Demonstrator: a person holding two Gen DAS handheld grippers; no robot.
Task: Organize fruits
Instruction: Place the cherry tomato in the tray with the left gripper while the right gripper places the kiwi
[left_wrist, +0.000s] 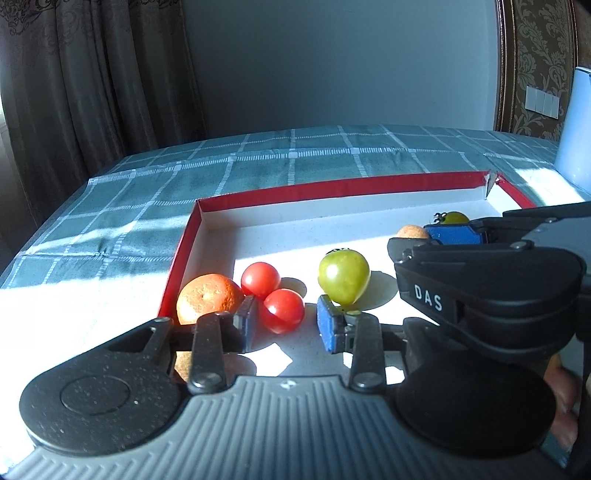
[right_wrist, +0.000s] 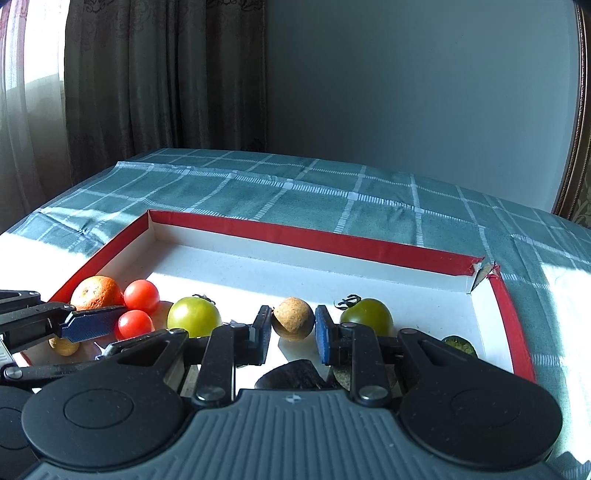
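A shallow red-rimmed white box (left_wrist: 280, 194) (right_wrist: 314, 243) holds the fruits. In the left wrist view my left gripper (left_wrist: 286, 319) is open; a red cherry tomato (left_wrist: 282, 310) sits between its fingertips, a second red tomato (left_wrist: 260, 278) and an orange mandarin (left_wrist: 207, 297) to its left, a light green tomato (left_wrist: 343, 275) to its right. In the right wrist view my right gripper (right_wrist: 291, 332) is open around a tan round fruit (right_wrist: 293, 317). A dark green tomato (right_wrist: 367, 315) lies to its right, the light green tomato (right_wrist: 194, 315) to its left.
The box lies on a teal checked tablecloth (right_wrist: 332, 192). A dark object (right_wrist: 291, 374) lies under the right gripper and a small tan fruit (right_wrist: 64, 346) at the box's left. A white vessel (left_wrist: 576, 140) stands at the far right. Curtains hang behind.
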